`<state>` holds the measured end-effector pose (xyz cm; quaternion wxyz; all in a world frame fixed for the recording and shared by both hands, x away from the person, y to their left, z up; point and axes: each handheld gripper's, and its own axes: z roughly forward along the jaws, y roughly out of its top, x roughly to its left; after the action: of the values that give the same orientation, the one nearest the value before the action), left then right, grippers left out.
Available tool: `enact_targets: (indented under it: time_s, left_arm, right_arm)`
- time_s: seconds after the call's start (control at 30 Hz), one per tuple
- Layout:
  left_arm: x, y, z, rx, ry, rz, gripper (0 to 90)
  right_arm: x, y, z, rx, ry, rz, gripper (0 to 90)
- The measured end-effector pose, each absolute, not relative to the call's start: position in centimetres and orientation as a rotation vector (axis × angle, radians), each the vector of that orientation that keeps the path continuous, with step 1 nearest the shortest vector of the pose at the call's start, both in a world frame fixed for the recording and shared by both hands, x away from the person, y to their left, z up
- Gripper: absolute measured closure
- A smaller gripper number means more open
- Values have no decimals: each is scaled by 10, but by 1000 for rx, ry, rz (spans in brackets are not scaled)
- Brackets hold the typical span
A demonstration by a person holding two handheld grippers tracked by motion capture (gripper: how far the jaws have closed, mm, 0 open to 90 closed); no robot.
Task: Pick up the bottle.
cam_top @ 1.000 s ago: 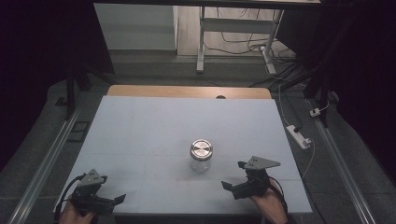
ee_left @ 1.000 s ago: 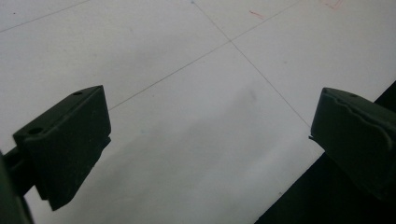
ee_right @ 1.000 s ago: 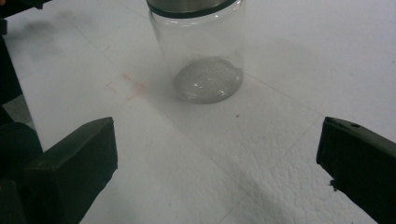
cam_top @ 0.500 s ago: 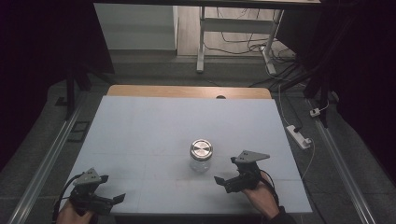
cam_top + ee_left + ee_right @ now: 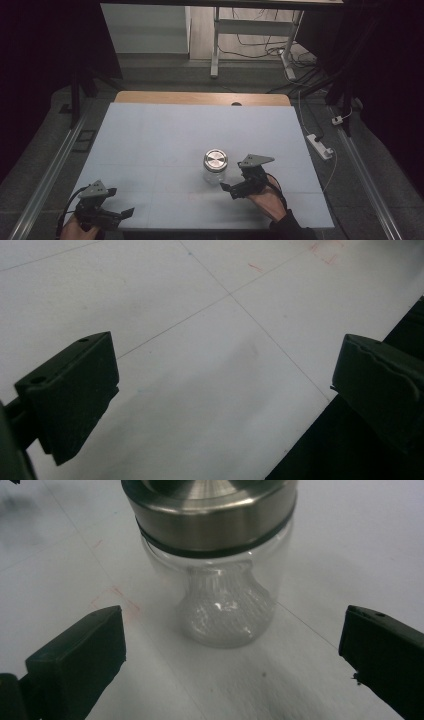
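Glass jar (image 5: 215, 169) with metal lid (image 5: 210, 510) stands upright on the table (image 5: 165, 135), nearer its front edge, right of centre. Right gripper (image 5: 239, 186) sits just beside it, jaws wide, jar ahead between them, untouched. Left gripper (image 5: 112, 214) at the front-left corner, jaws wide, empty.

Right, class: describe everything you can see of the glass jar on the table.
The jar is a small clear glass cylinder standing upright on the white table, near its front middle. A round brushed-metal lid with a dark ring beneath its rim caps it, seated flat. Inside appears a pale, ribbed, bulb-shaped form; what it is cannot be told. Nothing touches the jar: the right gripper, jaws wide open, sits just short of it.
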<state>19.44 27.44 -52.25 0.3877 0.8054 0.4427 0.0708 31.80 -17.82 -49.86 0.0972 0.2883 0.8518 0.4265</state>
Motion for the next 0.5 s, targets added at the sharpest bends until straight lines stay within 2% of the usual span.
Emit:
enact_targets:
  time_s: [0.5]
  left_arm:
    - [195, 276, -523, 2044, 1117, 164, 0]
  right_arm:
    - [339, -146, -513, 820, 2571, 1240, 0]
